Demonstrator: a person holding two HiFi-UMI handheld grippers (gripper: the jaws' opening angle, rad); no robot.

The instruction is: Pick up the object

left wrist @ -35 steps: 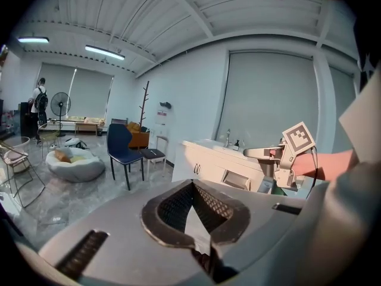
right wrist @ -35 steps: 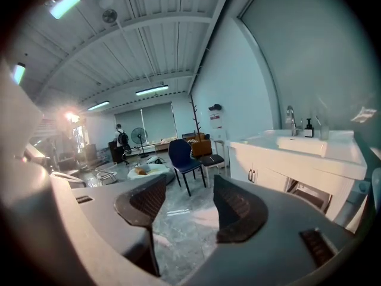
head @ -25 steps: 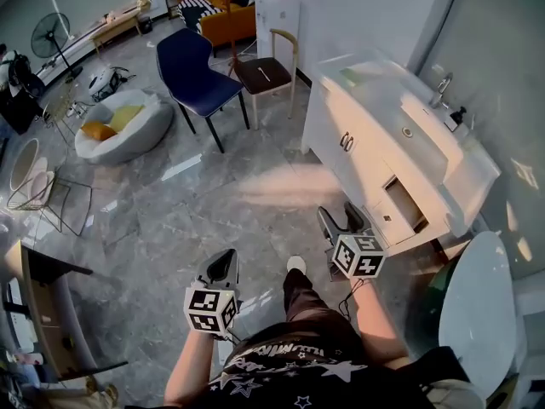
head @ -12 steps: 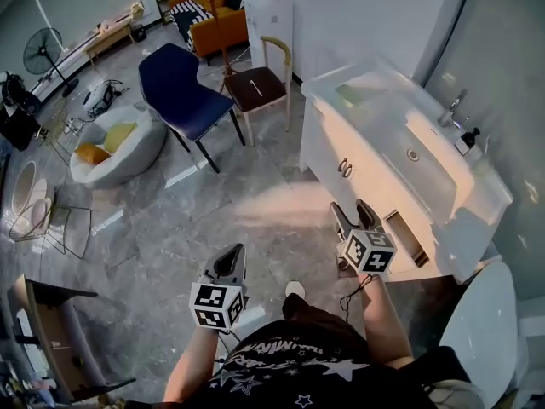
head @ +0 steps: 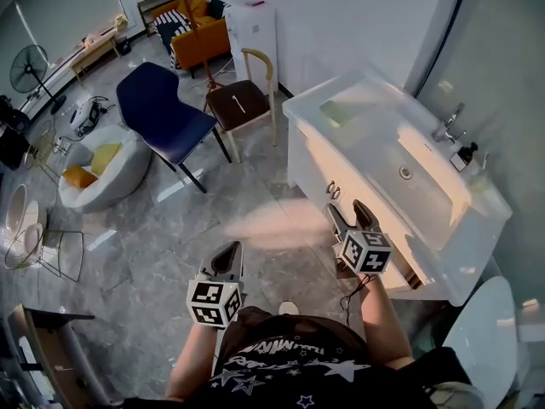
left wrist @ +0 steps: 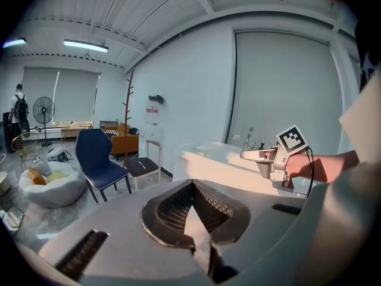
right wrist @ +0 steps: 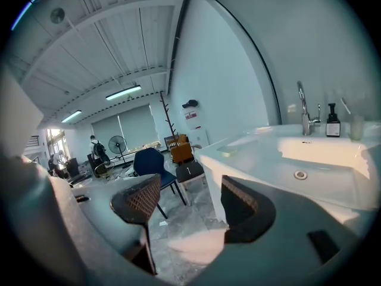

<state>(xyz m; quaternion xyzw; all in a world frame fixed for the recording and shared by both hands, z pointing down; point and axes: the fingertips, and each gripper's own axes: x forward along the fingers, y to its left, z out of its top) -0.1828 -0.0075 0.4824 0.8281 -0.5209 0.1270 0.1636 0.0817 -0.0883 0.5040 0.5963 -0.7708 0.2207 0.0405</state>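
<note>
A pale green flat object (head: 339, 112) (right wrist: 229, 149) lies on the near left end of the white sink counter (head: 375, 126). My right gripper (head: 350, 216) (right wrist: 190, 187) hangs open and empty in front of the cabinet, well below and short of that object. My left gripper (head: 226, 259) (left wrist: 191, 186) is shut with nothing between its pads and hovers over the floor to the left. The left gripper view also catches the right gripper (left wrist: 245, 155) from the side, level with the counter edge.
A faucet (head: 447, 124), a soap bottle (head: 465, 156) and a basin (right wrist: 321, 154) sit on the counter. A blue chair (head: 162, 118), a wooden chair (head: 243, 100) and a white beanbag (head: 102, 164) stand on the marble floor at the left. A white rounded fixture (head: 477, 339) is at the lower right.
The view has shifted toward the sink cabinet, which now sits closer and more central. Both grippers keep their places in front of the body, left shut, right open.
</note>
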